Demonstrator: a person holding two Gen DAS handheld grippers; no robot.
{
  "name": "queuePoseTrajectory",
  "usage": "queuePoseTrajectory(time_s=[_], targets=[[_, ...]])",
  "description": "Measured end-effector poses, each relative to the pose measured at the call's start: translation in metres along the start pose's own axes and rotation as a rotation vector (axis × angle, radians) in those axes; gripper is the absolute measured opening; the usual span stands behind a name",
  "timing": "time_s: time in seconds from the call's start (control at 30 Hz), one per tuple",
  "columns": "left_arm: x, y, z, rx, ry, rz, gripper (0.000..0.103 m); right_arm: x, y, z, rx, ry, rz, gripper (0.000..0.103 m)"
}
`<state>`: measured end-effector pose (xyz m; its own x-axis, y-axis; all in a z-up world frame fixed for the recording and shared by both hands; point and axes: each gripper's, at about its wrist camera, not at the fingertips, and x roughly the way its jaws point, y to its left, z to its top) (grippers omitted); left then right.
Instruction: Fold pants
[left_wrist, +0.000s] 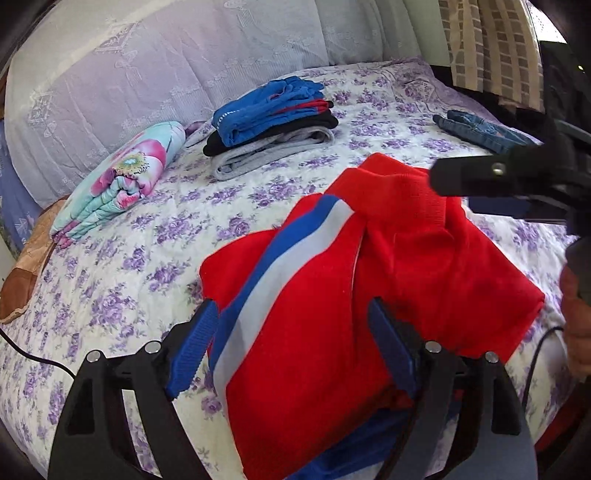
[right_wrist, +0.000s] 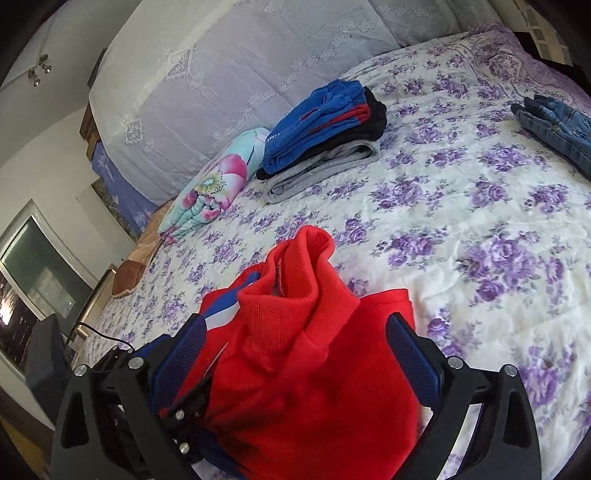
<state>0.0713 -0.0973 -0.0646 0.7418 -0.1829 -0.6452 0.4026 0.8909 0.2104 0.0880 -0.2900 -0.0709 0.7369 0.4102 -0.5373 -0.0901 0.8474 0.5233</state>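
Red pants (left_wrist: 314, 295) with a blue and white side stripe lie folded on the purple-flowered bedspread (left_wrist: 110, 295). My left gripper (left_wrist: 291, 343) is open around their near end. Its left pad stands apart from the cloth and its right finger rests over the red fabric. In the right wrist view the red pants (right_wrist: 303, 387) bunch up between the wide-spread fingers of my right gripper (right_wrist: 293, 354), which is open. From the left wrist view, the right gripper (left_wrist: 452, 194) reaches in from the right over the pants' ribbed end.
A stack of folded clothes (left_wrist: 273, 122), blue on black on grey, sits mid-bed. Beside it is a folded floral quilt (left_wrist: 122, 181). Blue jeans (left_wrist: 480, 129) lie at the far right. A person's hand (left_wrist: 576, 314) is at the right edge, and a black cable (left_wrist: 37, 358) crosses the bed at left.
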Motion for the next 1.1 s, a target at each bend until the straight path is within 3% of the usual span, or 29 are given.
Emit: queuePoseTrajectory(time_s=[0.13, 0.23, 0.27, 0.4, 0.57, 0.67, 0.8, 0.93, 1.0, 1.1], targets=[[-0.003, 0.013, -0.01, -0.052, -0.011, -0.083, 0.08, 0.019, 0.009, -0.003, -0.03, 0.037, -0.049, 0.096], [-0.001, 0.023, -0.015, -0.09, -0.018, -0.128, 0.083, 0.024, 0.014, -0.005, -0.068, 0.042, -0.06, 0.068], [-0.002, 0.026, -0.016, -0.1, -0.023, -0.129, 0.084, 0.025, 0.015, -0.006, -0.077, 0.045, -0.055, 0.054], [-0.005, 0.045, -0.021, -0.14, -0.037, -0.103, 0.09, 0.021, 0.01, -0.004, -0.066, 0.026, 0.007, 0.033], [-0.02, 0.07, -0.021, -0.225, -0.06, -0.059, 0.092, -0.009, 0.013, -0.008, -0.022, -0.027, 0.07, 0.029], [-0.03, 0.079, -0.018, -0.264, -0.078, -0.079, 0.092, -0.037, 0.005, -0.012, 0.049, -0.043, 0.118, 0.029], [-0.041, 0.075, -0.016, -0.264, -0.095, -0.108, 0.092, -0.064, -0.017, -0.024, 0.106, -0.035, 0.116, 0.029], [-0.02, 0.054, -0.018, -0.202, -0.015, -0.087, 0.092, -0.024, -0.062, -0.051, 0.247, 0.111, 0.075, 0.03], [-0.003, 0.042, -0.024, -0.156, 0.048, -0.05, 0.093, -0.026, -0.061, -0.052, 0.216, 0.093, 0.09, 0.034], [0.004, 0.044, -0.032, -0.159, 0.065, -0.026, 0.098, -0.037, -0.057, -0.047, 0.187, 0.124, 0.11, 0.047]])
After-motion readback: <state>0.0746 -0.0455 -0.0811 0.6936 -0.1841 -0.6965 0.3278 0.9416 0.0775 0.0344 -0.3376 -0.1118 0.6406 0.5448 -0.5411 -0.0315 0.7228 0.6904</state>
